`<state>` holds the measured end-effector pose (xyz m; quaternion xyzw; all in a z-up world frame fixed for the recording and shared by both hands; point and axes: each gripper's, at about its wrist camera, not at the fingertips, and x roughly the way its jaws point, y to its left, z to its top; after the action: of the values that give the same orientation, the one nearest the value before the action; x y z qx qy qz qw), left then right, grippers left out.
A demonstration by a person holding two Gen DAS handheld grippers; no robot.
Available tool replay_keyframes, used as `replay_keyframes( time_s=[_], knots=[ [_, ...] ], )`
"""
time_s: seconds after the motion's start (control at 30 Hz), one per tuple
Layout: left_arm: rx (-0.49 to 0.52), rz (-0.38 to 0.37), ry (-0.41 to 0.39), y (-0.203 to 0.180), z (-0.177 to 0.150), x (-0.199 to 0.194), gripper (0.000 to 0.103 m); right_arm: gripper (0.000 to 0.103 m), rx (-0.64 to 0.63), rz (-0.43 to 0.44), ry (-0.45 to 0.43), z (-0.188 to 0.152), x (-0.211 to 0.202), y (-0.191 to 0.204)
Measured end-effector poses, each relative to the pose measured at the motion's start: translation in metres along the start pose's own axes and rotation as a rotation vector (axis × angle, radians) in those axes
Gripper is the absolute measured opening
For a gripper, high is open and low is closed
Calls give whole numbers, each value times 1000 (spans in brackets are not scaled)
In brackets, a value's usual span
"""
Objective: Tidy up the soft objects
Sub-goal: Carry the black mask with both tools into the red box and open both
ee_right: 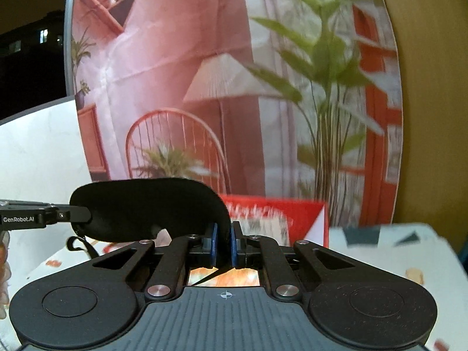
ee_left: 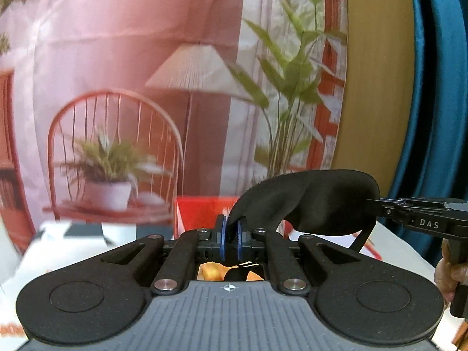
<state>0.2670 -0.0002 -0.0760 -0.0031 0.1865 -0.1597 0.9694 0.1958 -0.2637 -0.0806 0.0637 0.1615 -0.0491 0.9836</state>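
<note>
A black soft sleep mask [ee_left: 310,201] hangs in the air, stretched between both grippers. My left gripper [ee_left: 231,235] is shut on the mask's left end, its blue pads [ee_left: 223,234] pinching the fabric. My right gripper [ee_right: 223,244] is shut on the mask's other end [ee_right: 152,207]. In the left wrist view the right gripper's black fingers [ee_left: 389,207] come in from the right and clamp the mask's right end. In the right wrist view the left gripper's fingers [ee_right: 73,215] clamp its left end. The mask's black strap [ee_left: 362,234] dangles below.
A red and white box [ee_right: 280,219] stands upright just behind the mask, also in the left wrist view [ee_left: 199,213]. A table with a white patterned cloth [ee_right: 380,251] lies below. A printed backdrop of a chair, lamp and plants [ee_left: 146,102] stands close behind. A blue curtain [ee_left: 438,87] hangs at right.
</note>
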Motion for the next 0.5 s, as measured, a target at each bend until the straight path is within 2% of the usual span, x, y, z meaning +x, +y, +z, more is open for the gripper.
replay_keyframes(
  time_s=[0.23, 0.33, 0.5],
  knots=[
    [30, 55, 23, -4, 24, 56, 8, 8, -59, -58, -5, 33, 46, -9],
    [24, 64, 77, 1, 22, 83, 8, 8, -93, -88, 23, 33, 70, -15],
    [17, 68, 212, 7, 0, 118, 8, 8, -109, -115, 143, 12, 107, -25]
  ],
)
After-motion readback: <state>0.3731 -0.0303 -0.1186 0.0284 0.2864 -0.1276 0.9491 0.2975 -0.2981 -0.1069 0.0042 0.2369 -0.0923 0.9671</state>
